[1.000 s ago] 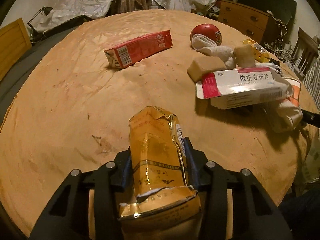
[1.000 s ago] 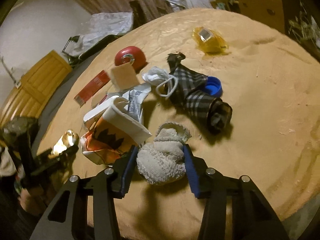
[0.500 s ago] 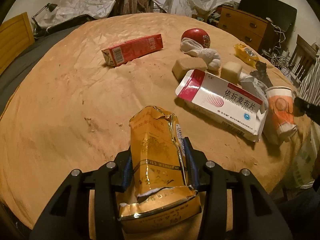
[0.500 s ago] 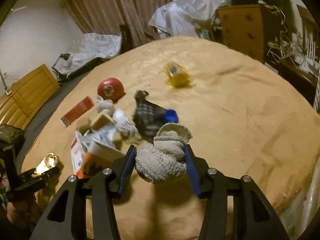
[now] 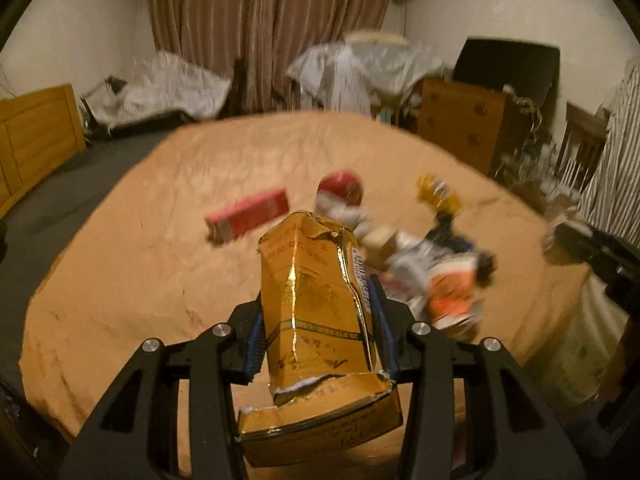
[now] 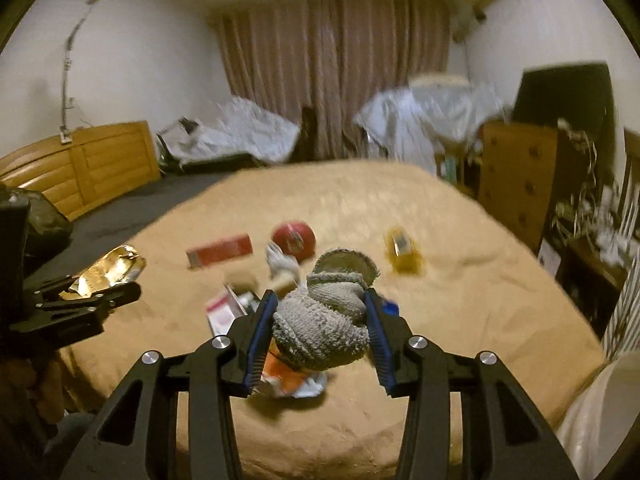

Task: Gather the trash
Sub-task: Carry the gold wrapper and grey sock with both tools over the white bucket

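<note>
Hand-held grippers tilt downward above the bed (image 5: 132, 248): left (image 5: 318, 320) clamps a gold carton (image 5: 316, 300) (torn), right (image 6: 318, 320) a grey sock (image 6: 324, 316).

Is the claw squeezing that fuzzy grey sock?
Touching. In the right wrist view, both blue pads of the right gripper press against the rolled grey sock, lifted off the bed.

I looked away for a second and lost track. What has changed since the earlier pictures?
Both hands have lifted away from the bed: the clutter now lies lower and farther off, and the curtains show. The left gripper stays clamped on the gold packet. The right gripper keeps the grey sock, its jaws having just closed slightly. The red box and the rest lie unmoved.
</note>
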The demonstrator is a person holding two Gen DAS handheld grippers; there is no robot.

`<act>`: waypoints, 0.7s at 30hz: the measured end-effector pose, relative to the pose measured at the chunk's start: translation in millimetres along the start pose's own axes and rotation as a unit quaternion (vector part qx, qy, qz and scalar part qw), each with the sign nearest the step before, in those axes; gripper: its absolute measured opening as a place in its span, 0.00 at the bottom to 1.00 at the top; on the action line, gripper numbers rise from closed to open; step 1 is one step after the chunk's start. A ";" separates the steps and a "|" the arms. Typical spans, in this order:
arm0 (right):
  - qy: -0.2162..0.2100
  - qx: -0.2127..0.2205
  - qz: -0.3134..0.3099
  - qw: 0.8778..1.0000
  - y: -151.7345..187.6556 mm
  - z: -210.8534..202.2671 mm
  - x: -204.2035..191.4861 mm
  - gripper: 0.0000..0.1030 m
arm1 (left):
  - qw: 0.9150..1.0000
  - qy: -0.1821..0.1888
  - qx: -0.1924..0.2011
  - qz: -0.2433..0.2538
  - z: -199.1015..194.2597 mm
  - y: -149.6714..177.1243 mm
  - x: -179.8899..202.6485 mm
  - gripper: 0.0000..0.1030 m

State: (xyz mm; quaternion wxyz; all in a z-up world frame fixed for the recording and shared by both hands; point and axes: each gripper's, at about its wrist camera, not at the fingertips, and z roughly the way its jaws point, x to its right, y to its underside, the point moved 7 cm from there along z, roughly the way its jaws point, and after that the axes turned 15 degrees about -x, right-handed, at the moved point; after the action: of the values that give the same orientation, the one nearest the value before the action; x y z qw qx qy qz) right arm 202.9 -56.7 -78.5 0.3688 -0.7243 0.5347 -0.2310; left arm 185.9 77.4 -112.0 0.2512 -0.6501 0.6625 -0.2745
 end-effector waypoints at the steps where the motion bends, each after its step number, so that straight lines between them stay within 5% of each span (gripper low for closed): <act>1: 0.000 0.008 -0.003 1.000 -1.6 -9.0 -2.8 0.45 | 1.000 -0.001 0.009 0.000 -7.6 -0.5 5.5 0.42; 13: 0.020 0.103 -0.008 0.994 5.2 -106.4 -13.6 0.46 | 0.990 -0.027 0.138 -0.012 -85.4 -2.5 59.1 0.43; 21: 0.023 0.105 0.004 0.994 10.3 -121.8 -6.9 0.46 | 0.988 -0.037 0.147 -0.006 -87.2 -2.5 71.4 0.43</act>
State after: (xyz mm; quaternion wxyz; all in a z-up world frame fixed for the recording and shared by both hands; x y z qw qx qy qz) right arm 105.6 -86.8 -10.5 0.4314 -0.6740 0.5187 -0.3009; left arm 125.5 9.2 -45.6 0.3670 -0.6195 0.6013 -0.3463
